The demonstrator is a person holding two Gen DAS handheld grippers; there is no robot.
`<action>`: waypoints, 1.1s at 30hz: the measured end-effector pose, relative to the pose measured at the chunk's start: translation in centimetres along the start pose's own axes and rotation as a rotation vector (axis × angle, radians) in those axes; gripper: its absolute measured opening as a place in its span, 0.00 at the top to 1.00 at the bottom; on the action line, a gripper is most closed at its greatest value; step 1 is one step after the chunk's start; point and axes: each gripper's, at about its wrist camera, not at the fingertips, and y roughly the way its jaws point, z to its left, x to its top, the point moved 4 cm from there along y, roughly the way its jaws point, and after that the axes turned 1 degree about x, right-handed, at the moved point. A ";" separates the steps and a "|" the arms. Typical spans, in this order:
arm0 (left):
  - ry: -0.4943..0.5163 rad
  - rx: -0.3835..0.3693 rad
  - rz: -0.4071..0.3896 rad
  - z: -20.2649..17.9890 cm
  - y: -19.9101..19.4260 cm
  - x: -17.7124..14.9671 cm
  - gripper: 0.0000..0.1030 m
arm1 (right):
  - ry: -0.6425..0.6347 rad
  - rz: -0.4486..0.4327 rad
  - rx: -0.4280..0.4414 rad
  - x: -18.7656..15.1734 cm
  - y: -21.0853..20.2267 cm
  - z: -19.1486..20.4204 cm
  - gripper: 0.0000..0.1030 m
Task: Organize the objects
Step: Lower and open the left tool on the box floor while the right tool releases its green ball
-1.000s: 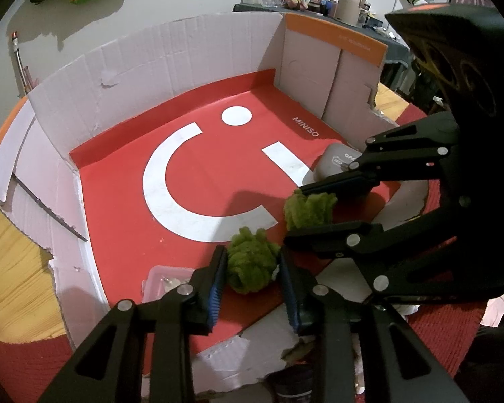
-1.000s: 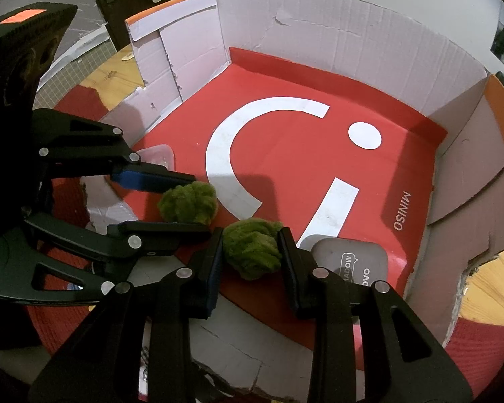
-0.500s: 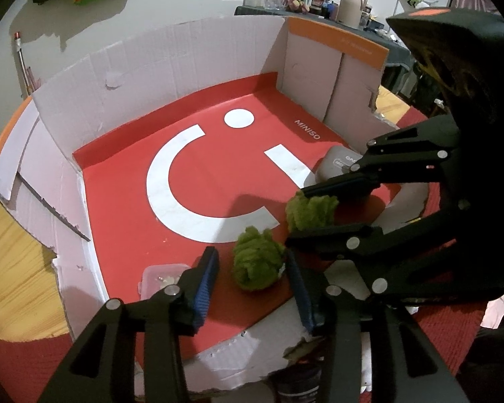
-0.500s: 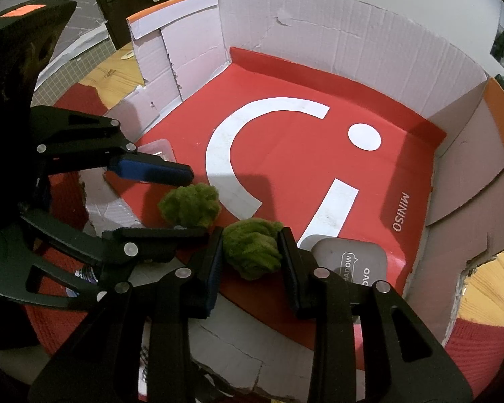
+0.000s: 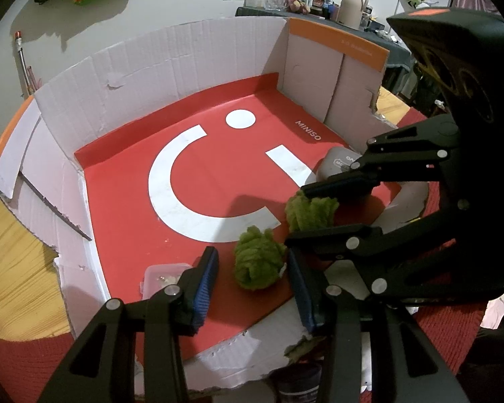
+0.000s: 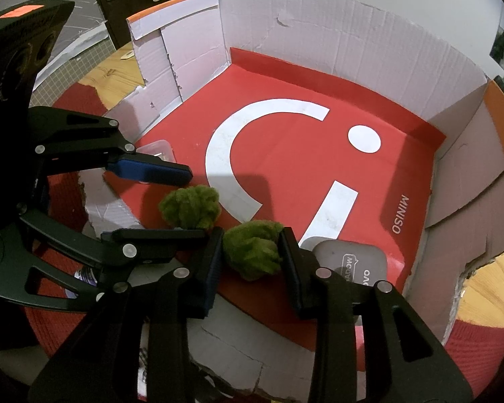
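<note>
Two green fuzzy balls lie near the front edge of a red-floored cardboard box (image 5: 171, 77). My left gripper (image 5: 252, 272) is open around the left ball (image 5: 258, 262), its blue pads clear of it on both sides. In the right wrist view the same ball (image 6: 190, 206) sits between the left gripper's fingers (image 6: 151, 171). My right gripper (image 6: 252, 252) is shut on the right ball (image 6: 252, 250), which also shows in the left wrist view (image 5: 310, 210).
A grey case (image 6: 352, 262) lies at the box's front right beside my right gripper. A small clear plastic container (image 5: 161, 277) sits at the front left. The box (image 6: 319, 53) has white cardboard walls, torn at the front. Wooden table and red mat surround it.
My left gripper opened and let go of the left green ball, which now rests on the red floor. The right gripper has stayed shut on its ball.
</note>
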 end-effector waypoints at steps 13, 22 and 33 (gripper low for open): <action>-0.004 0.006 -0.016 -0.1 -0.5 -0.1 0.53 | 0.002 -0.021 -0.024 0.2 -0.6 -0.1 0.58; -0.029 -0.001 -0.051 -0.4 -1.6 -0.5 0.53 | 0.009 -0.048 -0.036 0.2 -1.6 0.3 0.51; -0.070 0.002 -0.118 -0.8 -4.6 -1.6 0.48 | 0.019 -0.112 -0.053 -0.3 -4.4 1.4 0.41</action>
